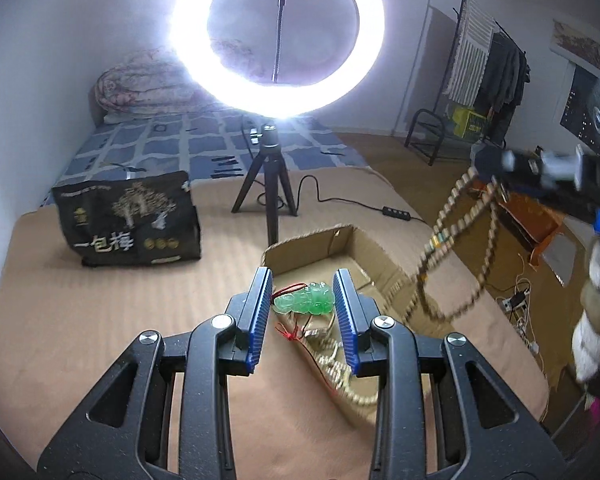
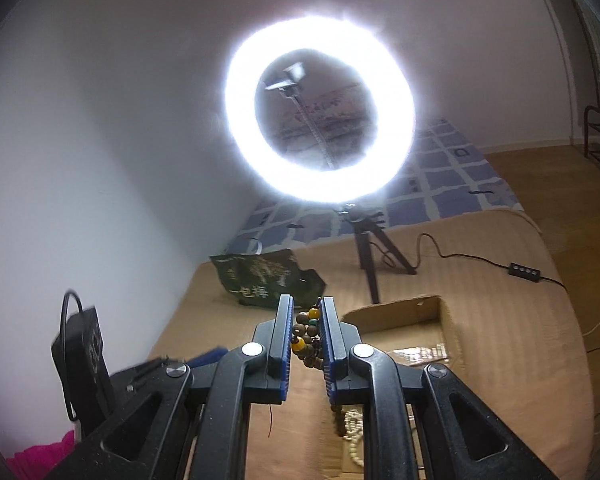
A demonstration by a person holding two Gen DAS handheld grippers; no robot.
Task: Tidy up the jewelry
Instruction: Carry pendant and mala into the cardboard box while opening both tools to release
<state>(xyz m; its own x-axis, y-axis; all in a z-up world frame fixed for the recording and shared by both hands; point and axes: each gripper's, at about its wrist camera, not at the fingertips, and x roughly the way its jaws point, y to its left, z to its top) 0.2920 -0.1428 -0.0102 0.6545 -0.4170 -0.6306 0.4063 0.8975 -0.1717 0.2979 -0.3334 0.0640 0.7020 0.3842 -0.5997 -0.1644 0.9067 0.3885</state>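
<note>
A shallow cardboard box [image 1: 374,254] lies on the tan blanket. Inside it are a green jade-like pendant [image 1: 305,300] on a red cord and a pale bead string [image 1: 340,372]. My left gripper [image 1: 302,304] is open, its blue pads either side of the pendant and above it. My right gripper [image 1: 488,172] is at the right, blurred, and a long brown bead necklace [image 1: 448,248] hangs from it over the box's right edge. In the right wrist view the right gripper [image 2: 305,322] is shut on the brown beads [image 2: 306,340], above the box [image 2: 412,320].
A lit ring light on a black tripod [image 1: 270,196] stands behind the box, its cable and switch [image 1: 396,213] trailing right. A dark printed bag [image 1: 130,220] sits at the left. A patterned blue mat [image 1: 204,148] lies behind. Cables and clutter lie on the floor at right.
</note>
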